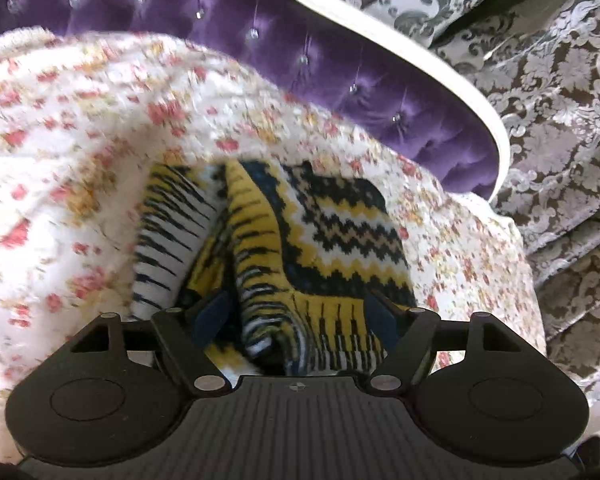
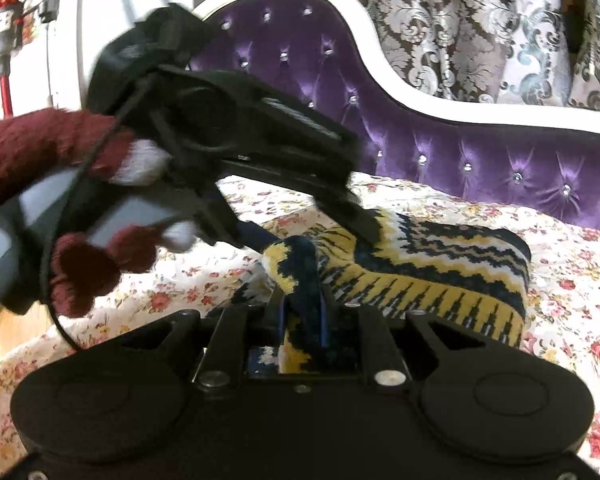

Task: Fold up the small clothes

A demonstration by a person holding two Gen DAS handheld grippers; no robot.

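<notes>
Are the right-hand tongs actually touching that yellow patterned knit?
Touching. The right wrist view shows the right tongs shut on a bunched fold of the yellow knit garment, both blue pads pressed against it.

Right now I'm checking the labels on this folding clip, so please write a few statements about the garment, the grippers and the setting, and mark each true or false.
1. The right gripper is clamped on a bunched fold of the knit garment. True.
2. The left gripper is shut tight on the garment. False: its jaws stand apart with fabric lying between them.
3. The garment is plain red. False: it has yellow, navy and white zigzag bands.
4. The garment lies on a floral cover. True.
5. The tufted backrest is green. False: it is purple with a white frame.
</notes>
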